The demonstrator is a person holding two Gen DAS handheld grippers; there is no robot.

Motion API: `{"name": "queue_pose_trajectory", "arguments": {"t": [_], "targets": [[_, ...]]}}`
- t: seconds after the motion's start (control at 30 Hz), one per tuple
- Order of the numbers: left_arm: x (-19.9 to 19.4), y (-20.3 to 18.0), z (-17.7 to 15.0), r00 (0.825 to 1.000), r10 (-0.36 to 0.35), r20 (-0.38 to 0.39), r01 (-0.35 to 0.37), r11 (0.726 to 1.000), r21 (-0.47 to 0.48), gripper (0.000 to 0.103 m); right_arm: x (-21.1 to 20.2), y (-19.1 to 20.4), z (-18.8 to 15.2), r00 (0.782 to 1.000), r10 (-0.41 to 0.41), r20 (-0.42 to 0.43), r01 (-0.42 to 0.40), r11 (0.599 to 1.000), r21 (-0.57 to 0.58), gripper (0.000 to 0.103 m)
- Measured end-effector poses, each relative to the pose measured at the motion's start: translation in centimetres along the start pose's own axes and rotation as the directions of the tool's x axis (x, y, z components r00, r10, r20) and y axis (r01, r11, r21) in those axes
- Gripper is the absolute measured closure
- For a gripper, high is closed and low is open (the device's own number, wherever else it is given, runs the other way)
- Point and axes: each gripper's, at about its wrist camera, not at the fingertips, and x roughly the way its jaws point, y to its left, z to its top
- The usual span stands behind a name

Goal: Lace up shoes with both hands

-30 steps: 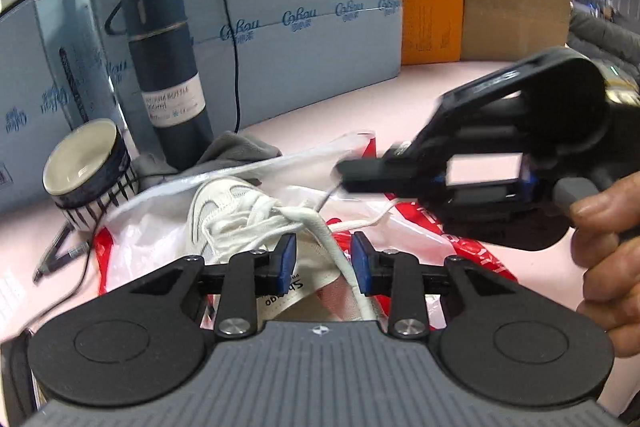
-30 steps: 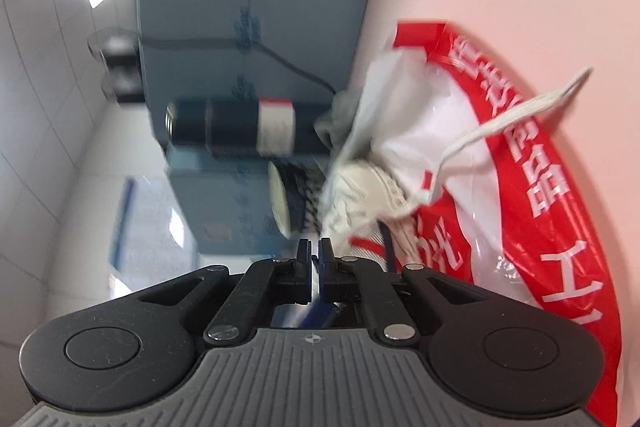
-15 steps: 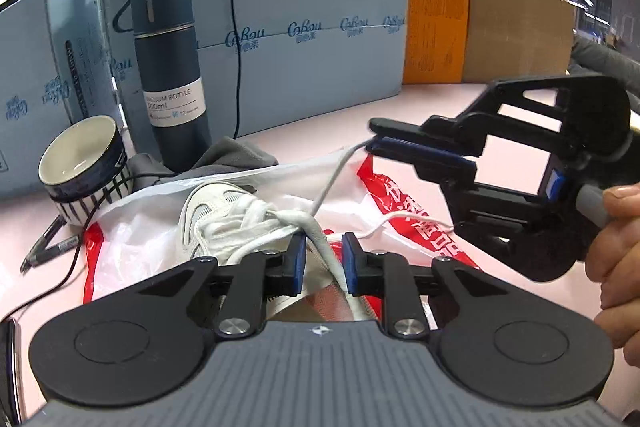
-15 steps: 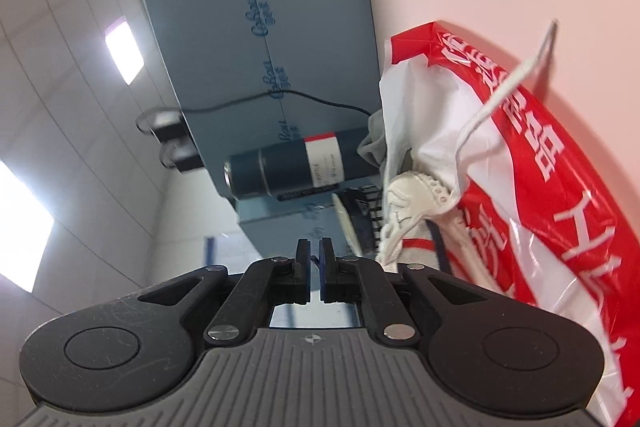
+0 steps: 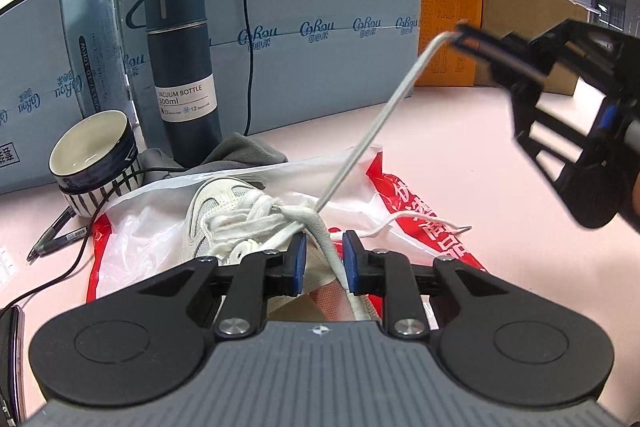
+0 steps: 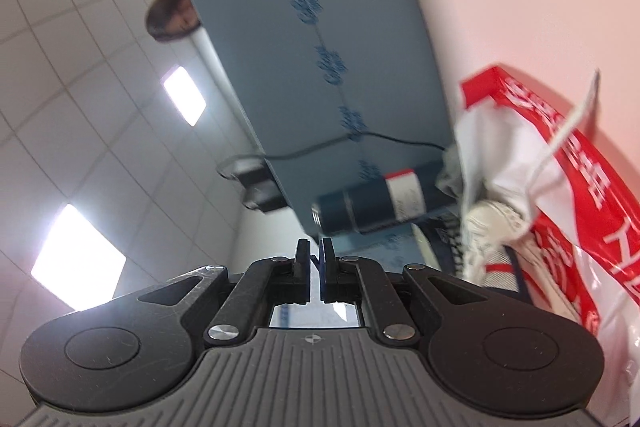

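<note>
A white sneaker lies on a red-and-white plastic bag on the pink table, toe pointing away. My left gripper hovers low over the shoe's tongue. Its blue pads stand slightly apart, and one white lace strand runs between them without being pinched. My right gripper is raised at the upper right, shut on the other end of the lace, which stretches taut from the crossing on the shoe. In the right wrist view its jaws are nearly together. A loose lace end rests on the bag.
A dark vacuum bottle, a striped bowl and a grey cloth stand just behind the shoe. A pen and a black cable lie at the left. Blue cartons and an orange box wall the back; a person sits behind them.
My right gripper has risen and swung away to the upper right, pulling its lace end taut. My left jaws have narrowed around the strand over the tongue; the left hand stayed put.
</note>
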Motion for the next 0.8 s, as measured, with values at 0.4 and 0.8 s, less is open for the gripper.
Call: {"name": "queue_pose_trajectory", "arguments": {"t": [0.4,0.8], "targets": [[-0.1,-0.3,0.0,1.0,0.029,0.0,-0.029,1.0,-0.008,0.083,-3.3,2.8,2.3,0.987,0.115,0.109,-0.115,0.993,-0.001,0.098],[-0.4,-0.1,0.0,1.0,0.023,-0.004,-0.023,1.0,-0.013,0.083,-6.1,5.1,3.5,0.982,0.102,0.157,-0.084,0.989,-0.12,0.098]]}}
